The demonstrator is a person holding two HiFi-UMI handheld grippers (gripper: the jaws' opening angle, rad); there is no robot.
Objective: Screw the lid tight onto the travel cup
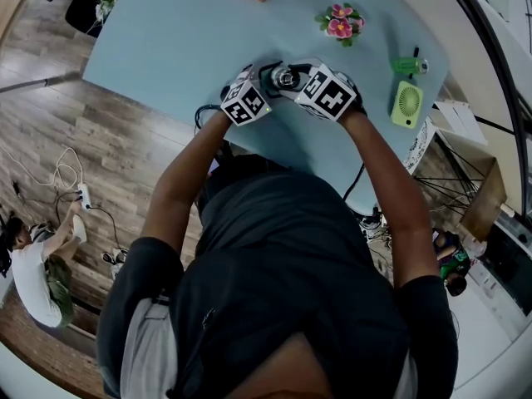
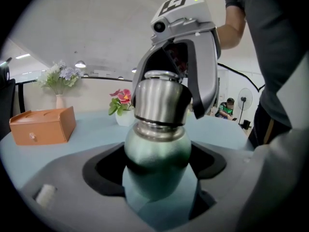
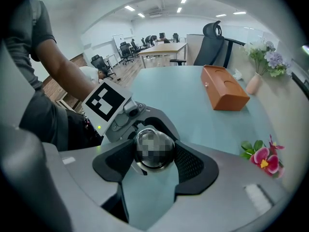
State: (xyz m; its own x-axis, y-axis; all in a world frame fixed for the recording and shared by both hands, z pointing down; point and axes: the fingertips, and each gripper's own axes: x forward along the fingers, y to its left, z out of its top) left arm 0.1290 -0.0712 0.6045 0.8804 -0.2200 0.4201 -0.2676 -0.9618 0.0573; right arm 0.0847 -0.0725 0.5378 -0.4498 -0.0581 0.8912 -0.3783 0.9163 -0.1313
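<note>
Person's torso (image 1: 283, 256) filled the near field, with both forearms stretched to the near edge of the table (image 1: 166, 48). Left gripper (image 2: 157, 178) was clamped around the belly of the green travel cup (image 2: 158, 151), which was upright between its jaws. Right gripper (image 3: 153, 151) was closed from above on the steel lid (image 2: 161, 100), which sat on the cup's neck.

Judgement: cup rigid and metal, not fragile. Matte green coat should grip well; polished lid likely slippery under torque. Best hold: body at its widest part, lid round its side wall.

Could not tell whether the cup rested on the table.
</note>
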